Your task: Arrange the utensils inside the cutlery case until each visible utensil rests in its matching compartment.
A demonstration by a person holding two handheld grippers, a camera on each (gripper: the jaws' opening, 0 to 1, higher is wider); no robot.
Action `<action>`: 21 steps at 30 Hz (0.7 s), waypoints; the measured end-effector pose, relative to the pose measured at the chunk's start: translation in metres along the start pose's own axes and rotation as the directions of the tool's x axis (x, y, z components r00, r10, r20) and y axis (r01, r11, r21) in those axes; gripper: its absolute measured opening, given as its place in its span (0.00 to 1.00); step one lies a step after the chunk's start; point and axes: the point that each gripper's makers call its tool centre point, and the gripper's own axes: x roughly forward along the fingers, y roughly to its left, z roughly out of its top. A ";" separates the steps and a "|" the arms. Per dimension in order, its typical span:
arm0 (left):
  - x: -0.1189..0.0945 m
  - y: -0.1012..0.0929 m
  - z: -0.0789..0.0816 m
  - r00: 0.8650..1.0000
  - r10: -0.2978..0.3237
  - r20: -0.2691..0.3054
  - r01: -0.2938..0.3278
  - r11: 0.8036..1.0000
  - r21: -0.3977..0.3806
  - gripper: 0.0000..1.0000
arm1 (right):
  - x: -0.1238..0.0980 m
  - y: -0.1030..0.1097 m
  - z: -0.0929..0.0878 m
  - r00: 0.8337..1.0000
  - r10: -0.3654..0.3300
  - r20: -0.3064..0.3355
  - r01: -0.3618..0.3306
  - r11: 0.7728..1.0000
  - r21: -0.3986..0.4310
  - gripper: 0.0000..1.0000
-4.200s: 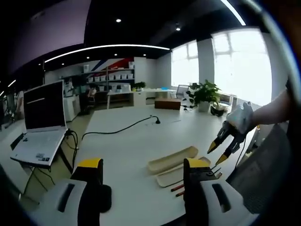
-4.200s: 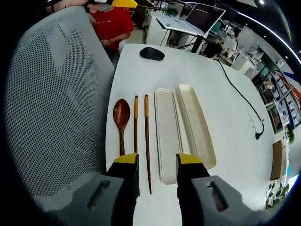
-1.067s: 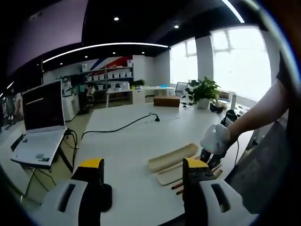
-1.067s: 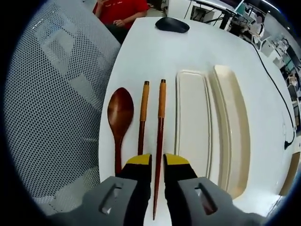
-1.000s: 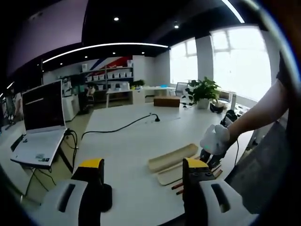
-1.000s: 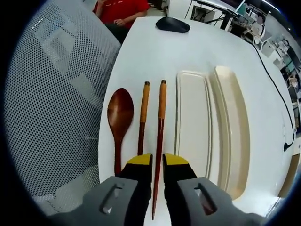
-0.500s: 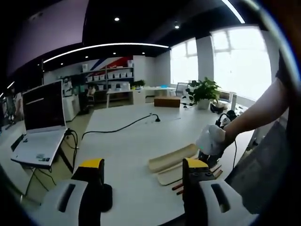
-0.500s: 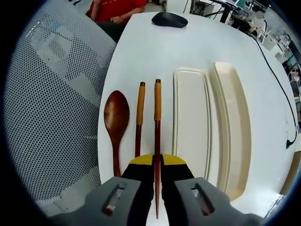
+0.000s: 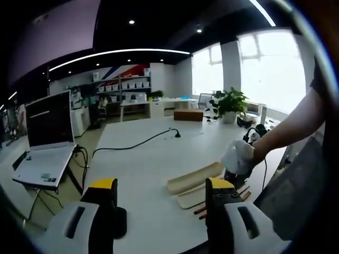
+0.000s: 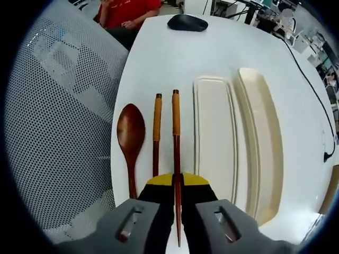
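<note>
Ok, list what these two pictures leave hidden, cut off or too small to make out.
- Right gripper view: the lower ends of the spoon and the second chopstick run behind the right claw.
- Same view: whether the clamped chopstick is off the table; cannot tell.
- Left gripper view: utensils beside the cutlery case are mostly covered by the left claw.
- Same view: the right claw's tips sit behind the person's gloved hand.

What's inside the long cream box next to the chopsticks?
Nothing is in the cream tray; its floor looks bare. Its near end is hidden behind the right gripper, which is shut on one chopstick. The other chopstick and spoon lie outside on the table.
</note>
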 end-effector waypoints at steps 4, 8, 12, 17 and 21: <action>0.000 0.000 0.000 1.000 0.003 0.001 -0.003 1.000 -0.005 0.69 | -0.001 0.000 -0.002 1.000 -0.005 0.005 0.005 1.000 0.012 0.00; 0.000 0.000 0.000 1.000 0.001 0.002 -0.001 1.000 -0.004 0.70 | -0.003 0.001 -0.005 1.000 0.001 0.012 -0.002 1.000 0.011 0.00; -0.001 0.000 0.001 1.000 0.001 0.004 -0.001 1.000 -0.004 0.70 | -0.007 0.003 -0.003 0.999 0.020 0.037 -0.021 0.999 0.029 0.00; 0.000 0.000 0.001 1.000 0.001 0.005 -0.001 1.000 -0.003 0.70 | -0.010 0.003 0.000 0.998 0.022 0.058 -0.024 0.999 0.023 0.00; 0.000 -0.001 0.000 1.000 -0.001 0.003 0.001 1.000 -0.002 0.69 | -0.012 0.004 0.002 0.997 0.029 0.071 -0.031 0.999 0.026 0.00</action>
